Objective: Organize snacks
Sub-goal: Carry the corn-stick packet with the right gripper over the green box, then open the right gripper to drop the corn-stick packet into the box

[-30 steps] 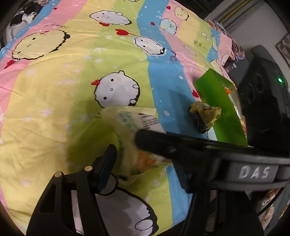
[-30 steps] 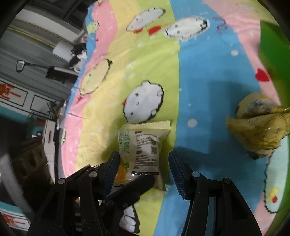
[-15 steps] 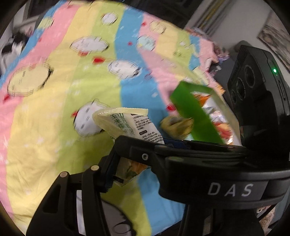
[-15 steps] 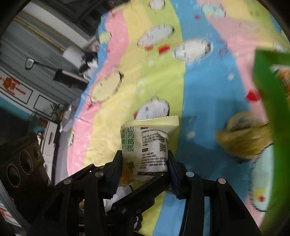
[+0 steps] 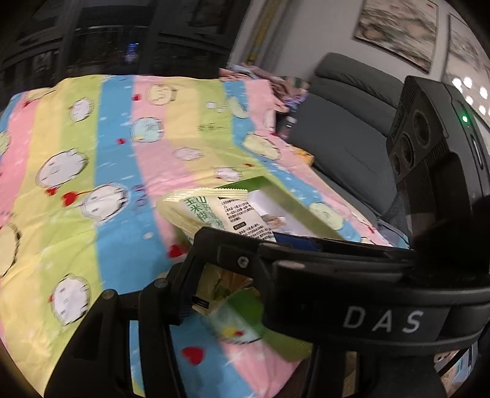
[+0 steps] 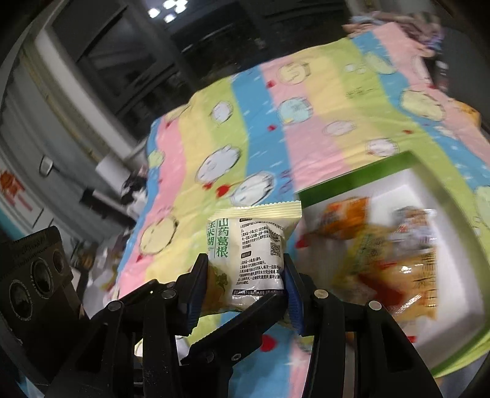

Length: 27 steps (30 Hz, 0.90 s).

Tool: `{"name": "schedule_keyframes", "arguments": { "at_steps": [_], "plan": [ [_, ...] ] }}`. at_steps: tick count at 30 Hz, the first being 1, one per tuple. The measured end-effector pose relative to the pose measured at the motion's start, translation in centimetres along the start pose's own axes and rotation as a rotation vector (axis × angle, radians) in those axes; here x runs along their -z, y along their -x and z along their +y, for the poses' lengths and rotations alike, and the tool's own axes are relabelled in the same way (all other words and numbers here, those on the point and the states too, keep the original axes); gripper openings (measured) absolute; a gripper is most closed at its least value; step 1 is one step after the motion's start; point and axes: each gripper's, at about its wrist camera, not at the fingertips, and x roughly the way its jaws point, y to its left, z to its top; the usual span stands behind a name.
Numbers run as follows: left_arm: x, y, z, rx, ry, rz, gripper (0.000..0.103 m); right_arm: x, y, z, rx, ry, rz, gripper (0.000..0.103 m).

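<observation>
Both my grippers clamp one snack packet (image 6: 251, 254), off the sheet and upright in the air. In the right wrist view the right gripper (image 6: 245, 284) has its blue pads pressed on the packet's two sides, and a finger of the left gripper (image 6: 242, 324) crosses under the packet's bottom edge. In the left wrist view the left gripper (image 5: 220, 275) has the packet (image 5: 214, 214) between its fingers, but the right gripper's body (image 5: 352, 294), marked DAS, lies straight across the picture and hides most of the left one's far finger and the packet's lower half. Both sets of jaws have just been closing on it.

Just right of the packet stands the green box (image 6: 352, 176) with a white inside, open, with several blurred orange and yellow packets (image 6: 398, 269) lying in it. The striped cartoon sheet (image 6: 321, 107) spreads under everything. A grey sofa (image 5: 346, 128) stands past the sheet's far right edge, framed pictures (image 5: 398, 27) on the wall above it.
</observation>
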Motion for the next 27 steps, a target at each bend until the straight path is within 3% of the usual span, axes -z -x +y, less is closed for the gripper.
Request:
{"name": "schedule_keyframes", "arguments": {
  "at_steps": [10,19,27],
  "plan": [
    [-1.4,-6.3,-4.7,0.120,-0.061,0.087,0.049,-0.9,2.6,-7.7,0.085,-0.158,-0.056,0.049],
    [-0.9,-11.2,-5.9,0.158,-0.033,0.191,0.049,-0.7,1.7,-12.9,0.117,-0.286,-0.007,0.049],
    [0.0,-13.2,-5.4,0.165,0.019,0.245,0.049,-0.3,0.4,-14.7,0.140,-0.337,0.039,0.049]
  ]
}}
